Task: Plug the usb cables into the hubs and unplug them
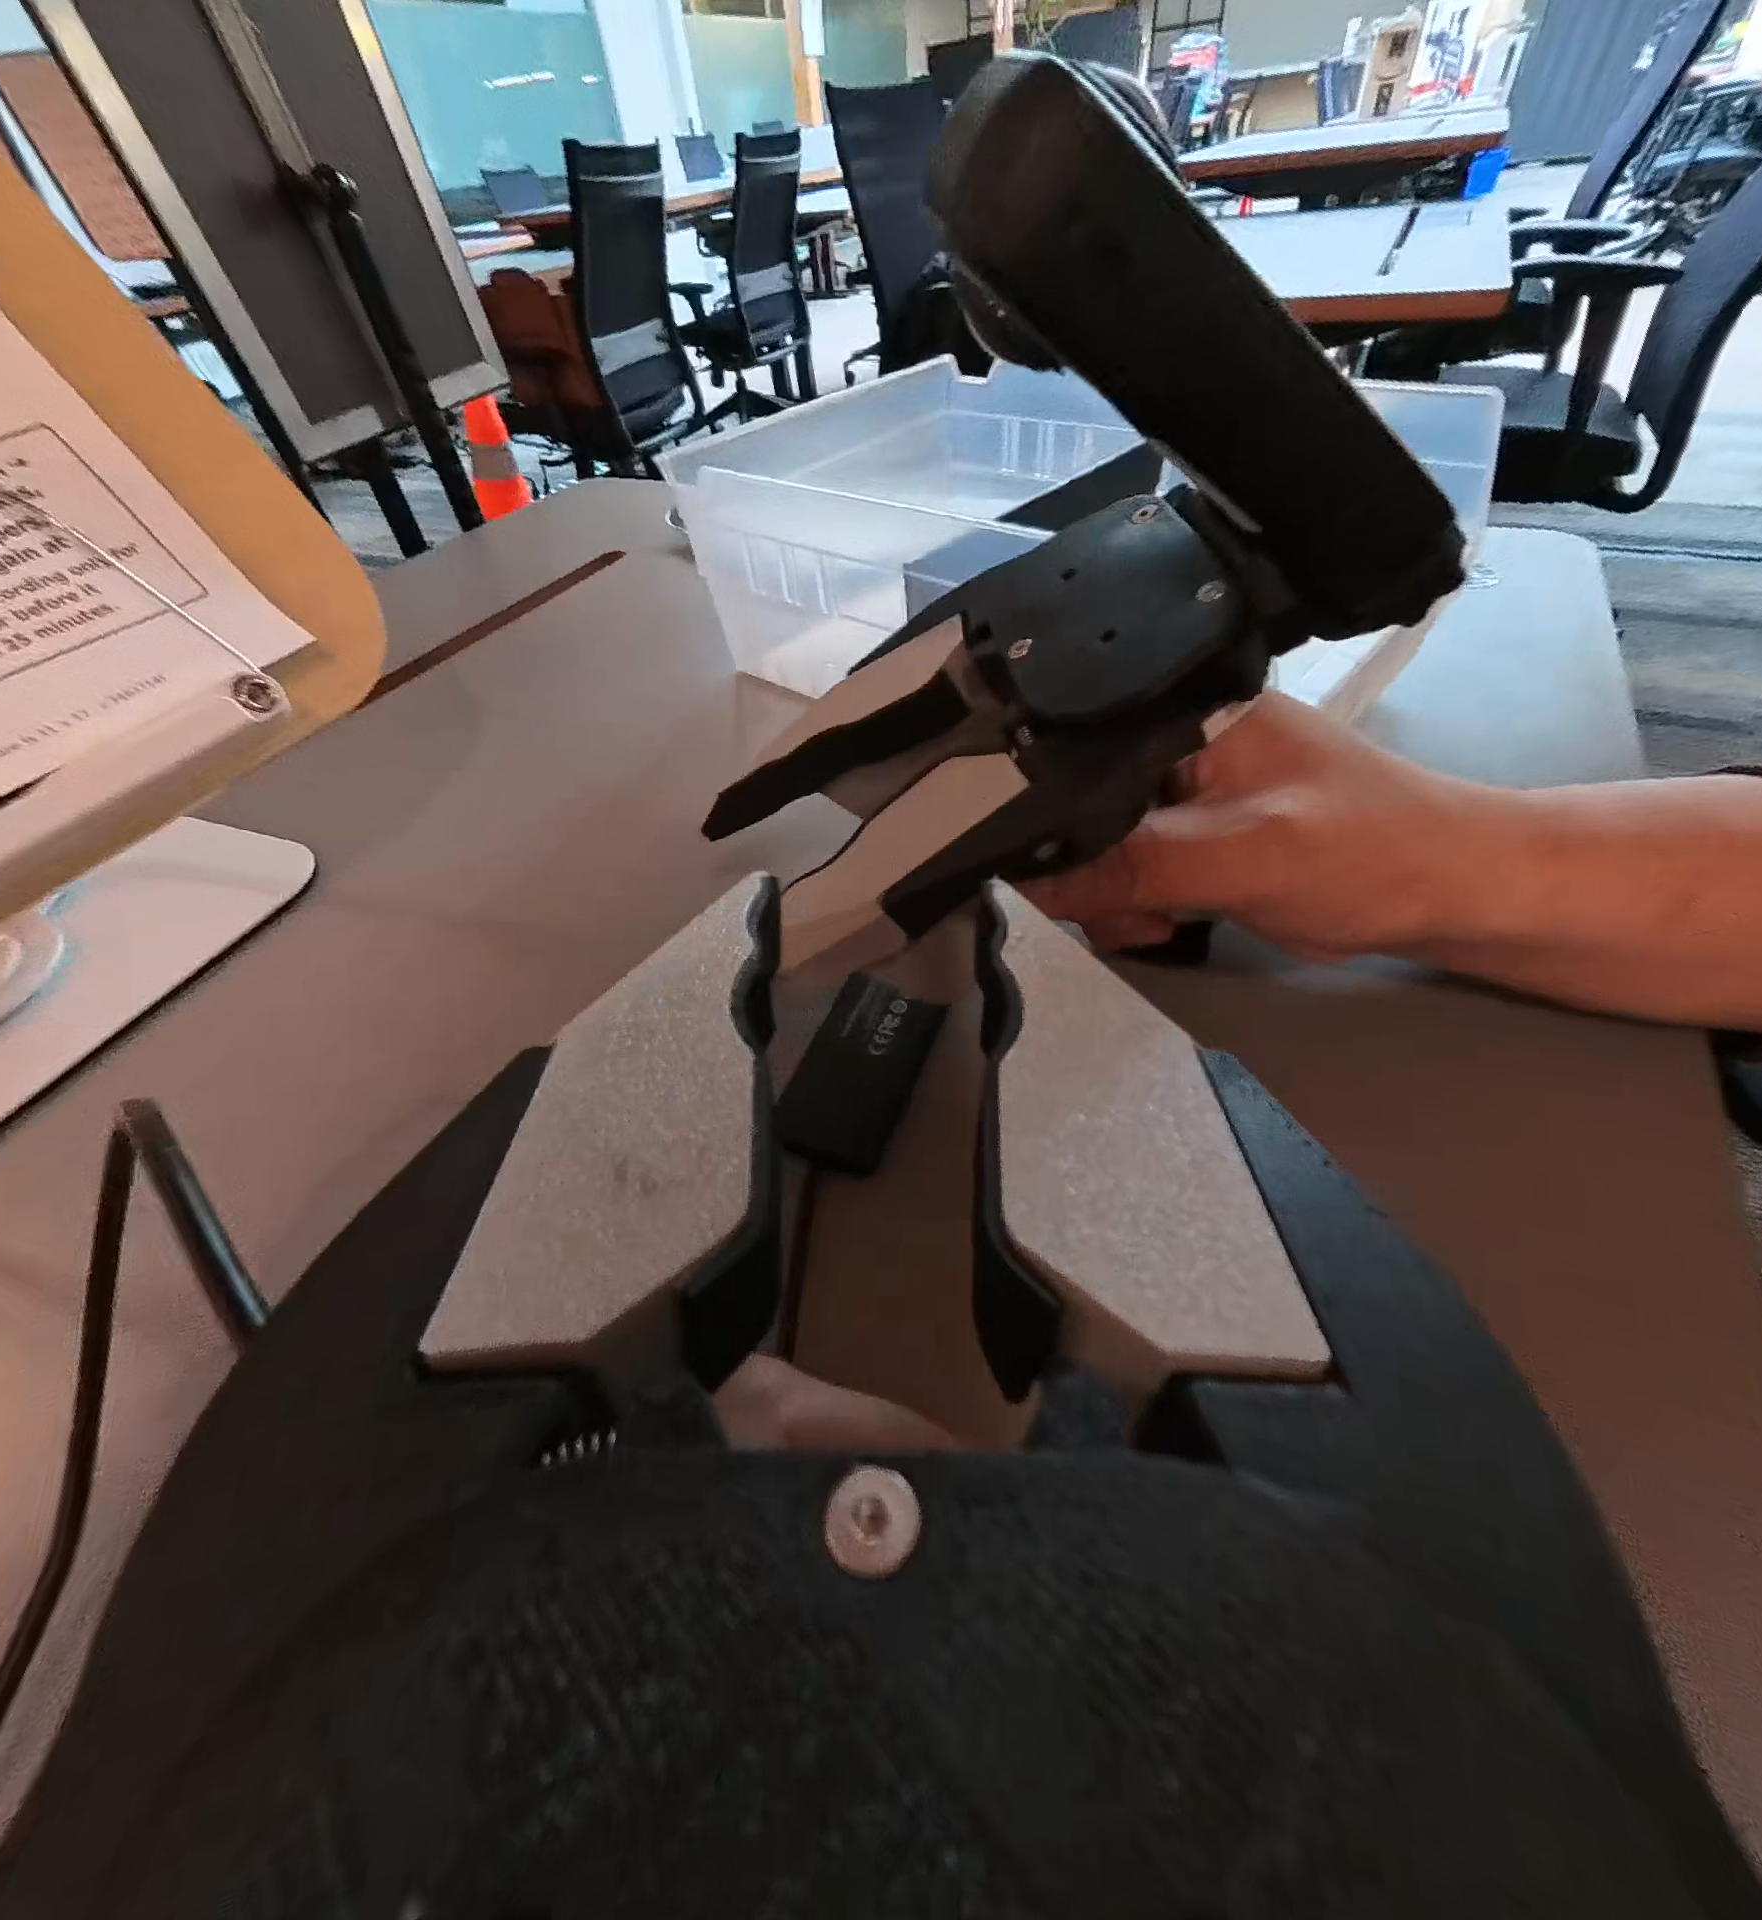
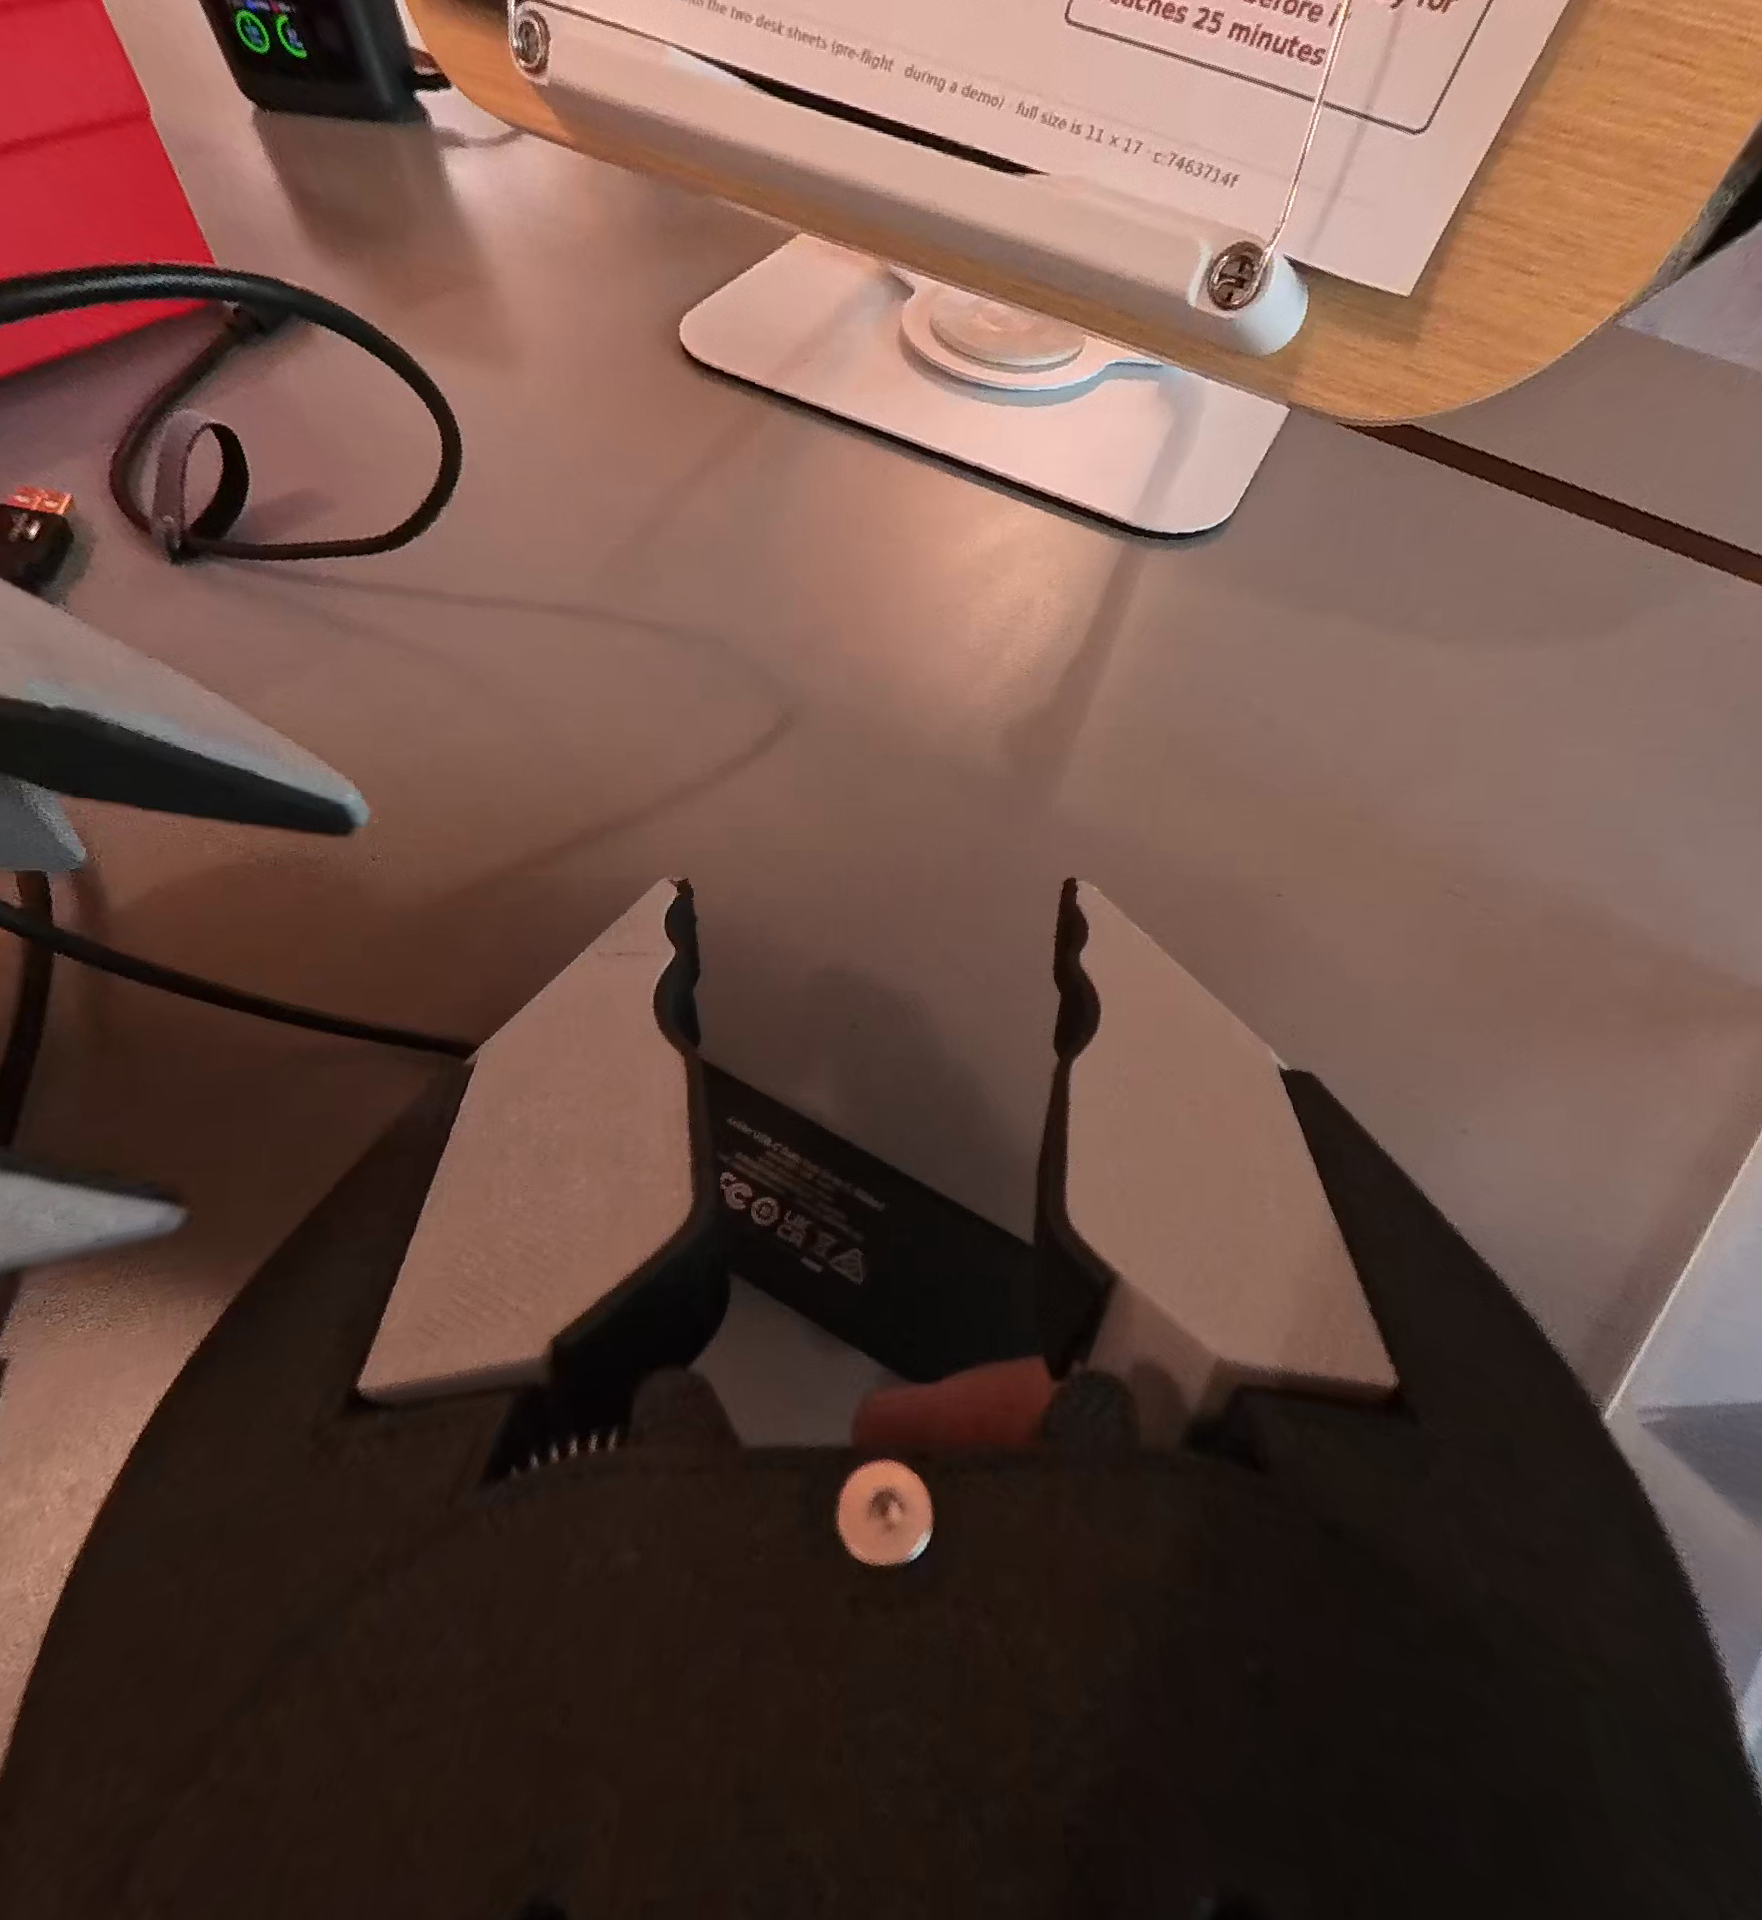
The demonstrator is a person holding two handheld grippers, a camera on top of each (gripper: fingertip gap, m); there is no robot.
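**A:** How should the grab be done here? L gripper is seen about half open, nothing clamped. The black hub lies flat on the table under the gap, w/ its far end at 12 o'clock.

**B:** R gripper is opened wider, also nothing pinched. From its cam the hub is seen running slantwise under both fingers, from 10 to 4 o'clock. Whether the pads touch it can't be told.

**A:** So both tools are crowded over one hub.

**B:** Yep, imo only one should be closed on it. The body should be pinned across its narrow sides by the L gripper, low to the table, so it can't be spun when a plug is pushed.

**A:** And the other?

**B:** It'd be freed for a plug. A looped cable w/ strap is at 10 o'clock, a small dongle beside it at 9. The thin lead at 9 o'clock shouldn't be trapped under a finger.

**A:** Risk?

**B:** Fingers could be knocked together; the tips are v close.
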